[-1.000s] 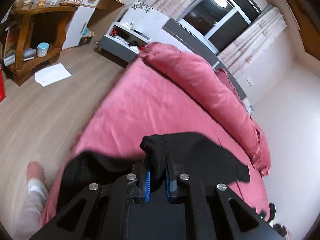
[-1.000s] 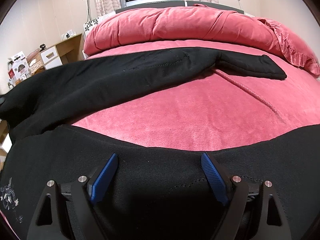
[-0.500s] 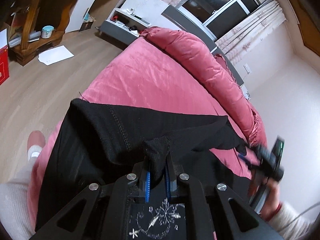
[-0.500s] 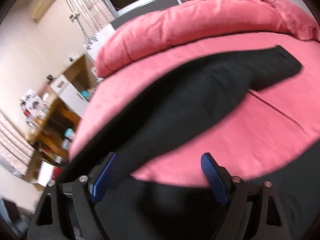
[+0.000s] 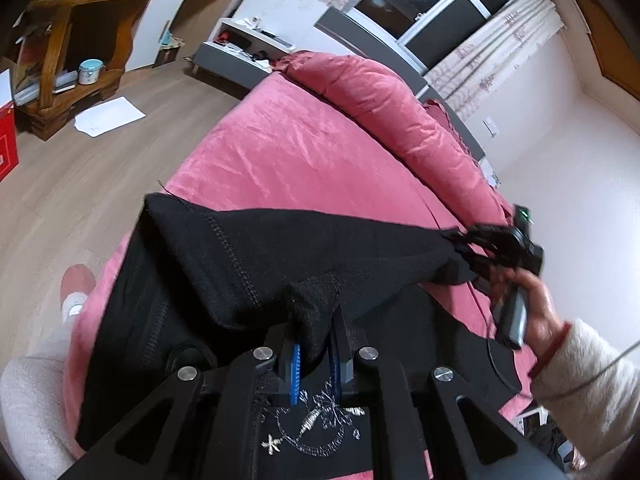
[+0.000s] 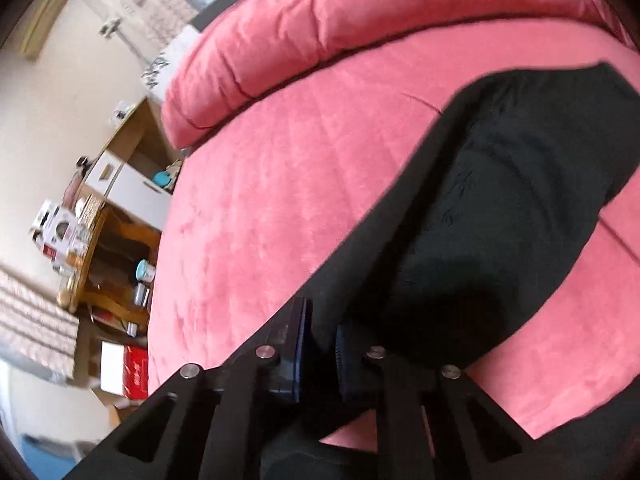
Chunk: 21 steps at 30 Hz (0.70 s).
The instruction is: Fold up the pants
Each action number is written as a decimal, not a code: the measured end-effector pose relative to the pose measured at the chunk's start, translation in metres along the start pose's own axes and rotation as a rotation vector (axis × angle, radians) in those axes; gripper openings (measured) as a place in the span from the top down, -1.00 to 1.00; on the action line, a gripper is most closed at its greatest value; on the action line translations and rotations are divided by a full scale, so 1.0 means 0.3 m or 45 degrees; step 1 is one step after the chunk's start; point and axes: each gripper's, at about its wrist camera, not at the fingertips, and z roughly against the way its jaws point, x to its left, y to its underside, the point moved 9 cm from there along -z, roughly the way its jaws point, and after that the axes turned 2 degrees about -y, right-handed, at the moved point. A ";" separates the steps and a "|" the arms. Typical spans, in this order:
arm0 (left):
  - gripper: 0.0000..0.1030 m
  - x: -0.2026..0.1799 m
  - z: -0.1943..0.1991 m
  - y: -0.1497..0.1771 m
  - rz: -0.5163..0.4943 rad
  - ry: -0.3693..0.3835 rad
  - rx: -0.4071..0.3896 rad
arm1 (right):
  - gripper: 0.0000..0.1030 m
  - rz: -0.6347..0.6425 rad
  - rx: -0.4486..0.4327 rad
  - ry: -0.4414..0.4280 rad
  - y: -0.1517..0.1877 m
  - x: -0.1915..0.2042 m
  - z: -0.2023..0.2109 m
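The black pants (image 5: 280,256) lie across the near part of the pink bed (image 5: 304,160), partly lifted because 2 grips hold them up for a fold. The left hand-held gripper (image 5: 316,344) has its jaws nearly together on a bunched tuft of the cloth, above the embroidered patch (image 5: 316,428), which keeps that side raised and anchored. The right hand-held gripper (image 6: 320,344) has just been closing, and its blue pads now pinch a fold of the same dark cloth; in the left wrist view it (image 5: 476,244) sits at the pants' far right tip, pulling the fabric taut. Judging by this, the stretched edge is held so it can be carried over the rest lying flat on the bed.
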 end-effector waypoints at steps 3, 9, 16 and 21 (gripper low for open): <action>0.80 0.028 0.021 -0.059 0.031 -0.012 -0.045 | 0.74 0.099 -0.067 -0.043 0.020 0.036 0.101; 0.80 0.085 0.092 -0.190 0.127 0.022 -0.174 | 0.74 0.216 -0.161 -0.144 0.139 0.096 0.312; 0.80 0.169 0.139 -0.116 0.198 0.019 -0.145 | 0.74 0.308 -0.162 -0.156 0.415 0.079 0.436; 0.80 0.262 0.115 -0.019 0.344 0.014 -0.066 | 0.75 0.280 -0.026 -0.112 0.626 -0.003 0.378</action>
